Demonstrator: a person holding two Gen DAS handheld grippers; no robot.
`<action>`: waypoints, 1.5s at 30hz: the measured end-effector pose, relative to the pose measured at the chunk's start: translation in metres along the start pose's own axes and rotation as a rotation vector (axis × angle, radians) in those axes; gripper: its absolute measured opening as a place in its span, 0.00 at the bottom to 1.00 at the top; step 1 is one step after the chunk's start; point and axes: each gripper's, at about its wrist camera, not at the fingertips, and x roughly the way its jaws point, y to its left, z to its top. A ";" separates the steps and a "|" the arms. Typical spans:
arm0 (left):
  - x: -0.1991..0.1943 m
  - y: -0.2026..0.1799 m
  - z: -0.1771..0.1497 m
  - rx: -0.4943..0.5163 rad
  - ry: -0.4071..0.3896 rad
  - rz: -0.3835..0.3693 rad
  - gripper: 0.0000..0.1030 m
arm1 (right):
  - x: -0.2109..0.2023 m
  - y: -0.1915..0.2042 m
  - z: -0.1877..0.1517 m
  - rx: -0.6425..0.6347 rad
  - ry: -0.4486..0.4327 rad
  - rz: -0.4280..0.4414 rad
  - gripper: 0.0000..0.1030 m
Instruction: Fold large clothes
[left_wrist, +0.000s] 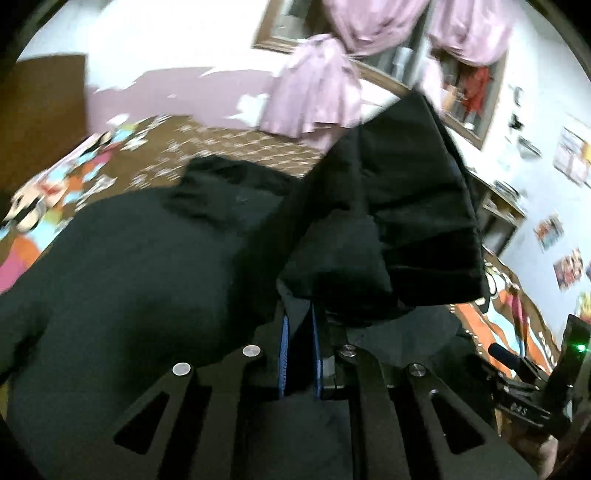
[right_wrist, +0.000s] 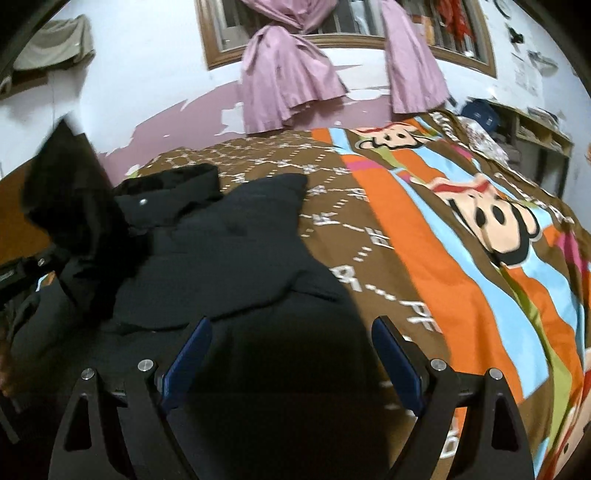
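Note:
A large black padded jacket (right_wrist: 229, 251) lies spread on a bed with a brown and striped cartoon cover (right_wrist: 424, 229). In the left wrist view my left gripper (left_wrist: 300, 314) is shut on a fold of the jacket, and a raised sleeve or flap (left_wrist: 406, 206) hangs up and to the right above the jacket's body (left_wrist: 129, 277). That same lifted part shows at the left of the right wrist view as a dark raised flap (right_wrist: 70, 192). My right gripper (right_wrist: 291, 325) stands open just above the jacket's near part, its blue pads (right_wrist: 188, 358) wide apart with nothing between them.
Pink curtains (right_wrist: 288, 85) hang at a framed window (right_wrist: 214, 48) behind the bed. Shelves (right_wrist: 535, 136) and wall pictures (left_wrist: 569, 266) stand at the right. The bed cover lies bare to the right of the jacket. The other gripper's body (left_wrist: 535, 384) shows at lower right.

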 end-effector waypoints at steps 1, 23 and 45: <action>-0.008 0.010 -0.002 -0.028 0.007 0.012 0.11 | 0.002 0.007 0.002 -0.009 0.000 0.011 0.85; -0.165 0.168 -0.077 -0.413 0.080 0.345 0.68 | 0.102 0.296 0.025 -0.452 0.097 0.449 0.85; -0.307 0.346 -0.147 -0.905 -0.263 0.713 0.68 | 0.131 0.333 -0.013 -0.589 0.079 0.389 1.00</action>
